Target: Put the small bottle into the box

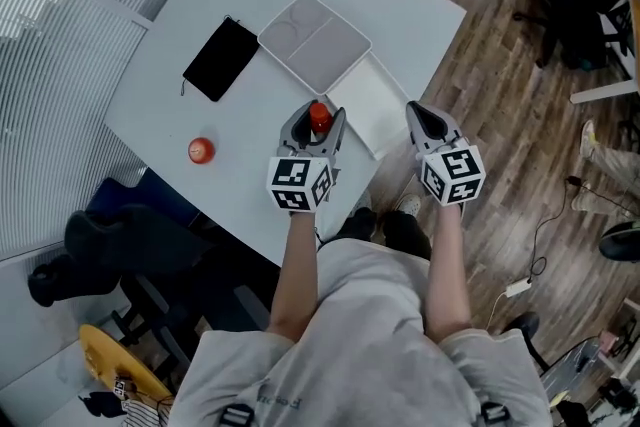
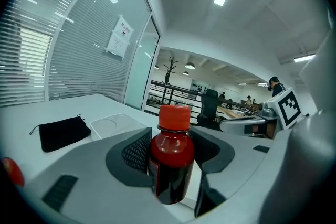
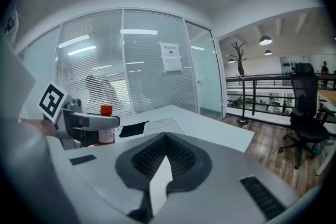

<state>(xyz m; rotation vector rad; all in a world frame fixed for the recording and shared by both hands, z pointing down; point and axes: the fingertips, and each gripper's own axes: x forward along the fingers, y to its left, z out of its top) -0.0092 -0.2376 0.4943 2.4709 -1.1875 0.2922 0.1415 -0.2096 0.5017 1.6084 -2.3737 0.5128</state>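
A small bottle [image 1: 319, 119] of dark red liquid with an orange-red cap stands upright between the jaws of my left gripper [image 1: 315, 115], which is shut on it. In the left gripper view the bottle [image 2: 170, 157] fills the gap between the two dark pads. It hangs just left of the open white box [image 1: 375, 100] near the table's front edge. My right gripper [image 1: 426, 117] is held past the box's right side, beyond the table edge. Its jaws [image 3: 165, 157] are shut with nothing between them.
A grey lid [image 1: 315, 42] lies behind the box, touching it. A black pouch [image 1: 220, 58] lies further left, and a small red round object [image 1: 201, 150] sits alone near the left edge. Wooden floor and office chairs are to the right.
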